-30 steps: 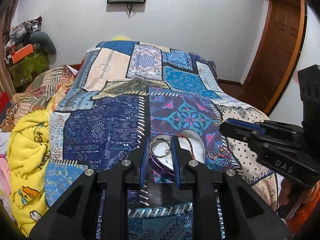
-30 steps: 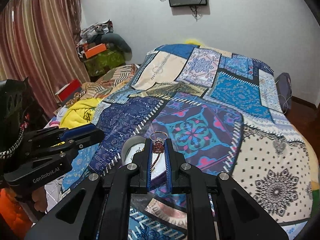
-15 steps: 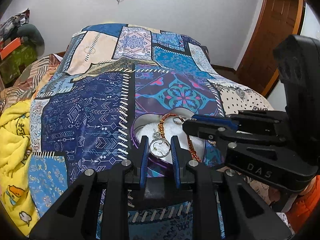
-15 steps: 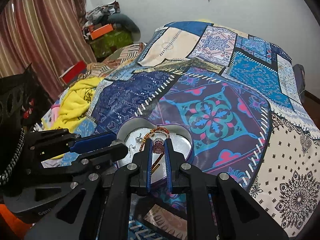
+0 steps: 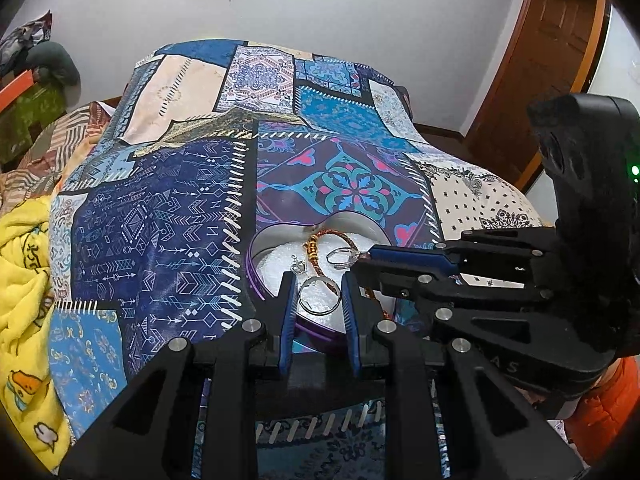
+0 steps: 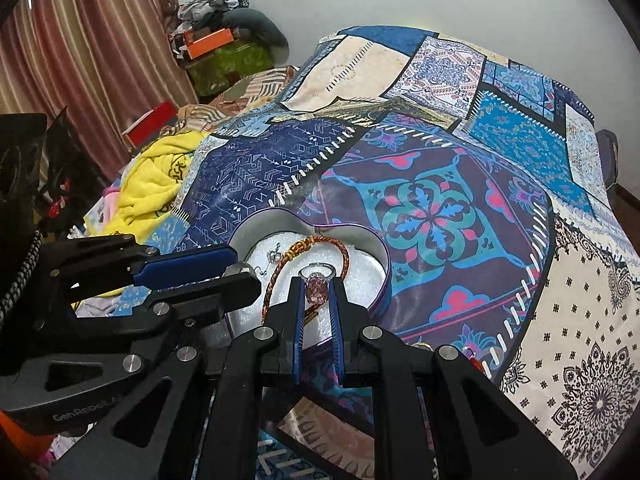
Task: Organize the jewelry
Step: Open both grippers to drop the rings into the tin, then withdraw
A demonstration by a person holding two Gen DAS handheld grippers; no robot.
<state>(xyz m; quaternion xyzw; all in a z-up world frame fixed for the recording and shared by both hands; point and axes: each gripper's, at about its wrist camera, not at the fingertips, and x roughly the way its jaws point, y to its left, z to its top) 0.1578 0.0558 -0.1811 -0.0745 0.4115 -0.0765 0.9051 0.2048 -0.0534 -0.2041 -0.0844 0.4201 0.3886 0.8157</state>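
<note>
On the bed (image 6: 580,320), spread with a patchwork cover in blues, purples and cream, a heart-shaped tin (image 6: 382,264) with a purple rim lay open, its floor lined with something white. The right gripper (image 6: 318,280) hung over the near part of the tin, its blue-padded fingers (image 6: 297,316) pressed against a ring with a reddish stone (image 6: 317,289); the silver band stood up just past the fingertips. From the left wrist view the same gripper (image 5: 362,258) came in from the right, its tips low over the tin's (image 5: 256,276) white lining. The left gripper (image 5: 319,290) was poised at the tin's near edge, and a thin silver hoop (image 5: 319,298) sat between its fingers (image 5: 289,304); whether the pads actually pinched the hoop or only framed it, I could not tell. Inside the tin lay a braided orange-brown cord bracelet (image 6: 320,242), looped across the lining, with a small silver piece (image 6: 274,256) beside it near the left lobe of the heart. In the left wrist view the bracelet (image 5: 314,250) showed gold beads along its braid. A yellow blanket (image 6: 154,184) was bunched at the left side of the bed, and beyond it stood a heap of clothes and boxes (image 6: 224,48) against striped curtains (image 6: 80,48). A wooden door (image 5: 544,76) stood on the far right.
</note>
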